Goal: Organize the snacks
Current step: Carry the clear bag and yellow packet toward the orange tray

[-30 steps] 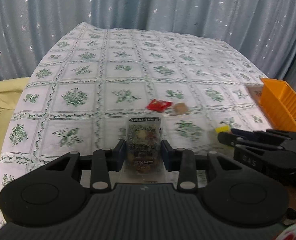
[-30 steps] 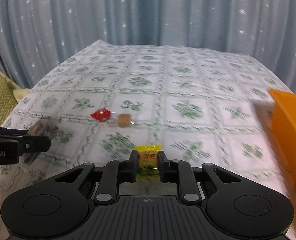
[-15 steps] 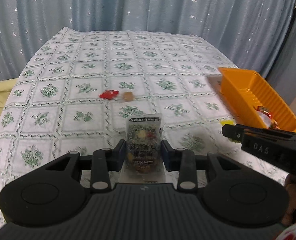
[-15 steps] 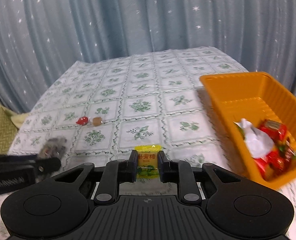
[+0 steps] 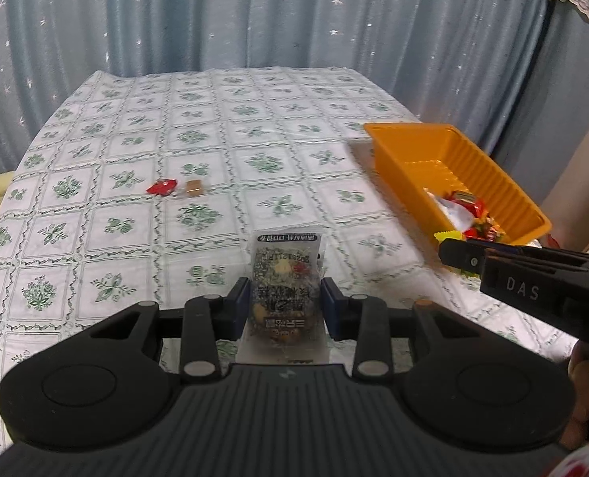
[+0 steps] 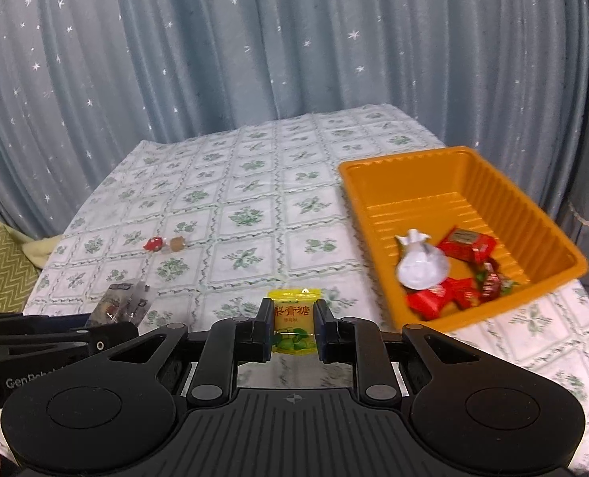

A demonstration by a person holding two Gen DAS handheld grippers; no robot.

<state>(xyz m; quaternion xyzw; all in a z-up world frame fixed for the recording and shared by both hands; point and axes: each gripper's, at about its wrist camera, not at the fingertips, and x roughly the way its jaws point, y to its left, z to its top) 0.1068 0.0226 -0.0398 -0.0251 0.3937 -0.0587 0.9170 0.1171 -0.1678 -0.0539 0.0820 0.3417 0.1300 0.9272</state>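
My left gripper (image 5: pixel 286 304) is shut on a clear packet of mixed nuts (image 5: pixel 285 278), held above the table's near part. My right gripper (image 6: pixel 293 328) is shut on a yellow candy packet (image 6: pixel 293 320), held left of the orange tray (image 6: pixel 445 183). The tray holds a white wrapped sweet (image 6: pixel 421 264) and several red wrapped sweets (image 6: pixel 467 244). A red candy (image 5: pixel 162 187) and a brown candy (image 5: pixel 194 187) lie together on the tablecloth at the left. The right gripper's side (image 5: pixel 533 282) shows in the left wrist view beside the tray (image 5: pixel 405 151).
The table has a white cloth with green flower squares (image 5: pixel 254 127). Blue starred curtains (image 6: pixel 254 59) hang behind it. A yellow-green cushion (image 6: pixel 0 270) lies off the table's left edge. The left gripper's side (image 6: pixel 51 338) shows in the right wrist view.
Both grippers have risen and swung right with their packets. The orange tray has come fully into both views and its contents now show.
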